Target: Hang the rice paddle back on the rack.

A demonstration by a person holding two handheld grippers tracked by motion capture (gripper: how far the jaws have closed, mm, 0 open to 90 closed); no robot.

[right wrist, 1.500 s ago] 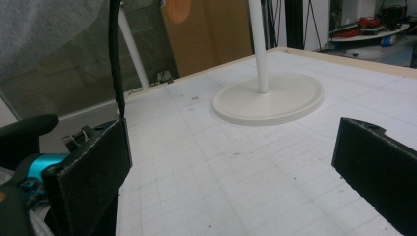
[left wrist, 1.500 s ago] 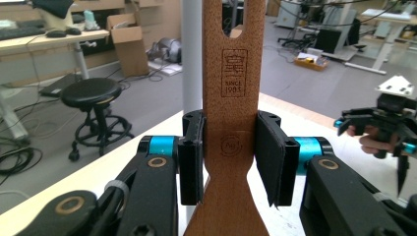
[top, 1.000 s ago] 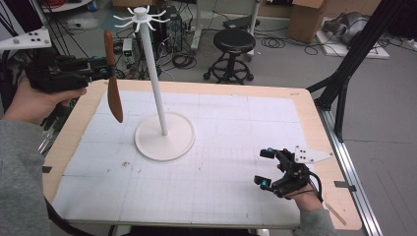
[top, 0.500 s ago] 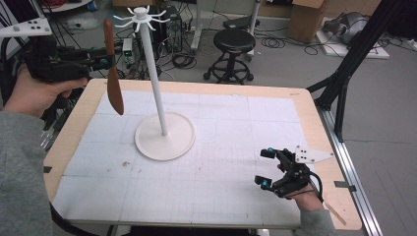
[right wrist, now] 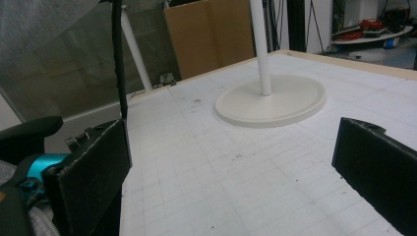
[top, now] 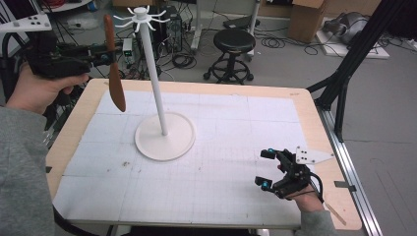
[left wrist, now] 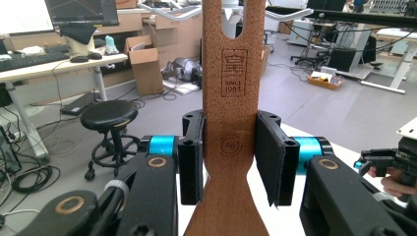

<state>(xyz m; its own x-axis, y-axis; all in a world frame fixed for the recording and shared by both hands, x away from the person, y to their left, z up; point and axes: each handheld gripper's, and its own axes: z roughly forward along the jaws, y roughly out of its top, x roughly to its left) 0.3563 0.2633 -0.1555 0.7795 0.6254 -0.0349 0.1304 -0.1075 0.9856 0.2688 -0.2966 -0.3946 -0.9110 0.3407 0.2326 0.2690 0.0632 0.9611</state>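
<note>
Riding the left gripper (left wrist: 228,162), its camera reveals the spatula's (left wrist: 229,98) stamp.

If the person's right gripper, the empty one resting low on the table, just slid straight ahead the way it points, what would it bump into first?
Probably the white stand: the right gripper has its open jaws aimed across the bare table mat toward the stand's round base, with nothing lying between. Depth is hard to judge, so it might skim past the base's edge.
</note>
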